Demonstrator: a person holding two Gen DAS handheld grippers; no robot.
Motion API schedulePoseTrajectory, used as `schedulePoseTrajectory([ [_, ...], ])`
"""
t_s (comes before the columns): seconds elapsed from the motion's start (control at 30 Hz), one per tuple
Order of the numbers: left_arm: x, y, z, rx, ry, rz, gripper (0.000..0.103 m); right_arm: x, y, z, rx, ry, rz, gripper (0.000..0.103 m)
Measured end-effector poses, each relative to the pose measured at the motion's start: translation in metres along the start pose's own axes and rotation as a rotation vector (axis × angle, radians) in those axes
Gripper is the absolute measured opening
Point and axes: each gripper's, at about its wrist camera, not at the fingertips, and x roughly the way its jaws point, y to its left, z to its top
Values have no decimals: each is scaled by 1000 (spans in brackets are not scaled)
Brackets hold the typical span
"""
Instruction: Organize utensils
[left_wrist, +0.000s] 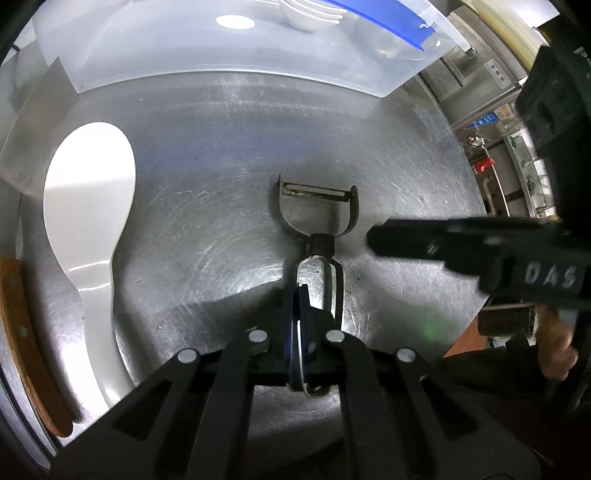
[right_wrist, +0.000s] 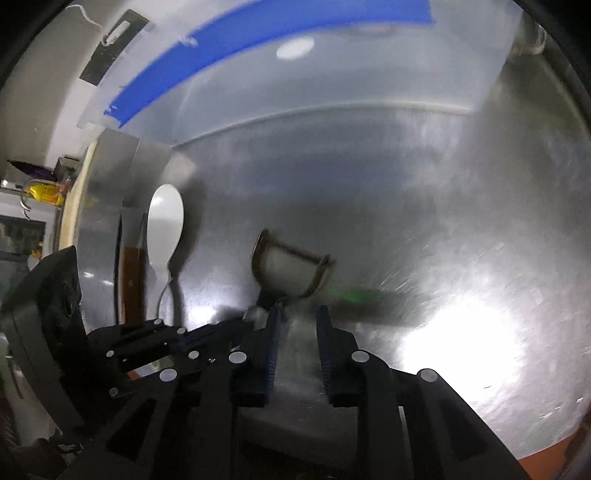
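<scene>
The left gripper (left_wrist: 301, 295) pinches the peeler (left_wrist: 317, 206) handle at mid-frame (blade end up). The right gripper (right_wrist: 297, 317) is open, holding nothing.

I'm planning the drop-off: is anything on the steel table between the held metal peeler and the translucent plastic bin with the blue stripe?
Nothing visible. The metal Y-shaped peeler, shut in the left gripper, faces bare steel table up to the translucent plastic bin. The white rice paddle lies off to one side.
</scene>
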Motion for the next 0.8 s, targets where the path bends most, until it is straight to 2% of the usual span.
schedulePoseTrajectory([
  [0.23, -8, -4, -2, 28, -11, 47, 3, 21, 19, -3, -48, 37, -69, 23],
  [0.43, -22, 5, -7, 20, -25, 30, 3, 31, 28, -2, -68, 58, -84, 22],
  [0.57, -29, 20, -7, -40, -40, -15, 3, 35, 39, 2, -121, 32, -136, 22],
  [0.63, -33, 28, -6, -77, -54, -37, 3, 37, 43, 8, -199, 21, -180, 22],
  [0.8, -43, 45, -6, -150, -94, -68, 3, 29, 45, 11, -221, 15, -168, 22],
])
